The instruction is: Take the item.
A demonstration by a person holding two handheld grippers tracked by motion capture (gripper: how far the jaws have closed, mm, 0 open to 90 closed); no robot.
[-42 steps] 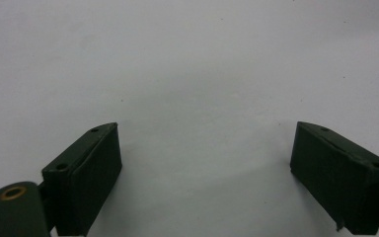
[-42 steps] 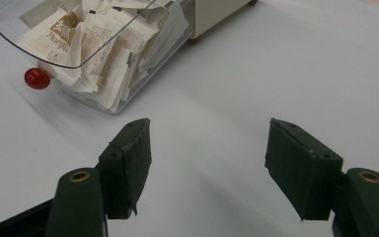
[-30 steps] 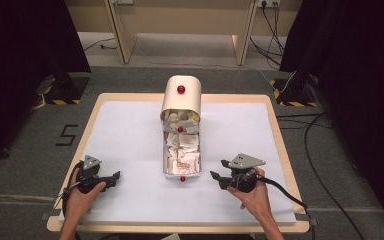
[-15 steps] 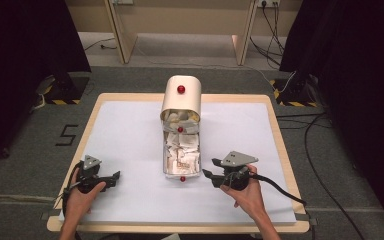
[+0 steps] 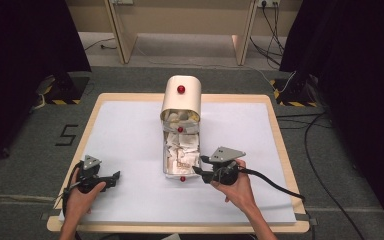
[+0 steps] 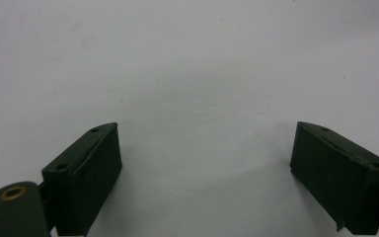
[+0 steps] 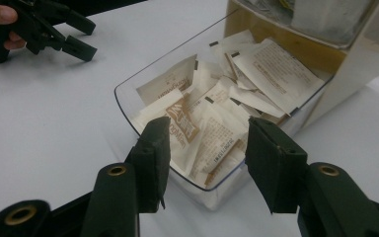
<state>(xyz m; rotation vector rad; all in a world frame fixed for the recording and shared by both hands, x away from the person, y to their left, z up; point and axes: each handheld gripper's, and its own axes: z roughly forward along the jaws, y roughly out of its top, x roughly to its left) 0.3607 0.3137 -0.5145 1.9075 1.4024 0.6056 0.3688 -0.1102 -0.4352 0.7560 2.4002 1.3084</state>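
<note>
So the clear drawer (image 5: 181, 159) full of paper sachets (image 7: 212, 123) is pulled out of the cream dispenser box (image 5: 181, 98) that sits mid-table toward the far edge, and it sticks out toward the person with a small red knob (image 5: 182, 178) on its near end. The sachets are white and tan, heaped loosely every which way right up to the rim. The right hand-held gripper (image 5: 203, 170) is right at the drawer's near right corner, and in the right gripper view (image 7: 208, 163) its jaws straddle that corner of the clear wall; they've just been closing in but sit about half spread, pads not pressing anything as far as I can see. One brown-printed sachet (image 7: 181, 126) lies just past the left jaw. The left hand-held gripper (image 5: 111, 178) is well apart, down near the front left of the table (image 5: 130, 125), resting on the white sheet with the jaws spread wide and nothing between them in the left gripper view (image 6: 205, 168), just bare white surface.
</note>
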